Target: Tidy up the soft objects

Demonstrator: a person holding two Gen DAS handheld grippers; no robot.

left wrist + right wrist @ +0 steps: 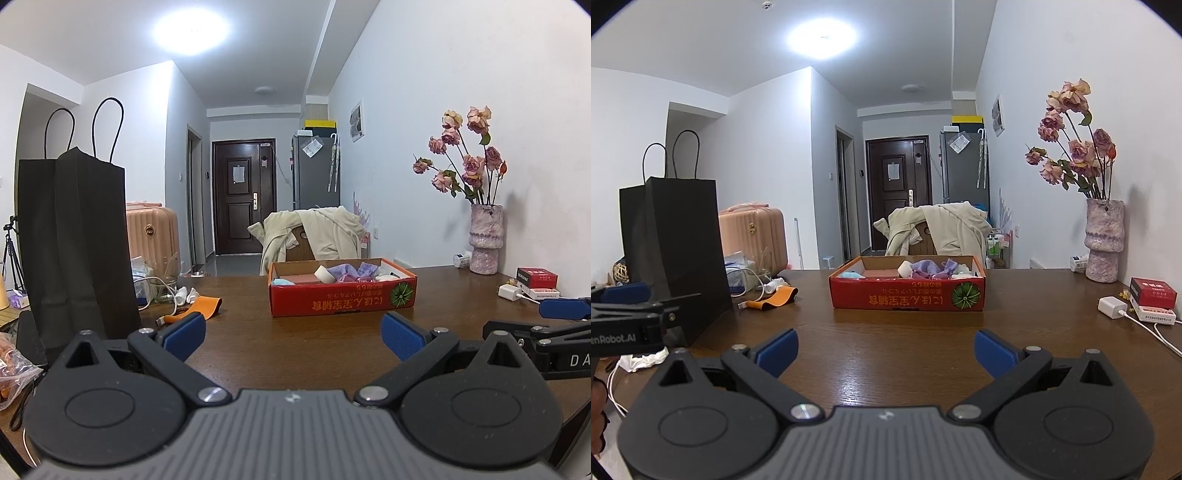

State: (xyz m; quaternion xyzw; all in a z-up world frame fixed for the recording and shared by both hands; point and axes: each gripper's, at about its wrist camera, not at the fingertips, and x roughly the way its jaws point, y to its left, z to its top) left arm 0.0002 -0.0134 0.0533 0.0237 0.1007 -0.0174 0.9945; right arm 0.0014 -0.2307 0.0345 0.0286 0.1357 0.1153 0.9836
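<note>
Left tool (293, 338) spread wide, empty, low over the counter (295, 343). Right tool (885, 349) likewise spread and empty, just beside it. Ahead, mid-counter: red box (343, 297) holding the soft things — purple cloth (349, 272), white roll (324, 275), pale blue piece (282, 281). Orange strip (207, 305) lies left of box, near black bag (74, 243). Vase (484, 238) stands far right by the wall.

White walls, bright ceiling light (190, 27), dark door (243, 195), wooden table (295, 332), coat-draped chair (310, 236)
</note>
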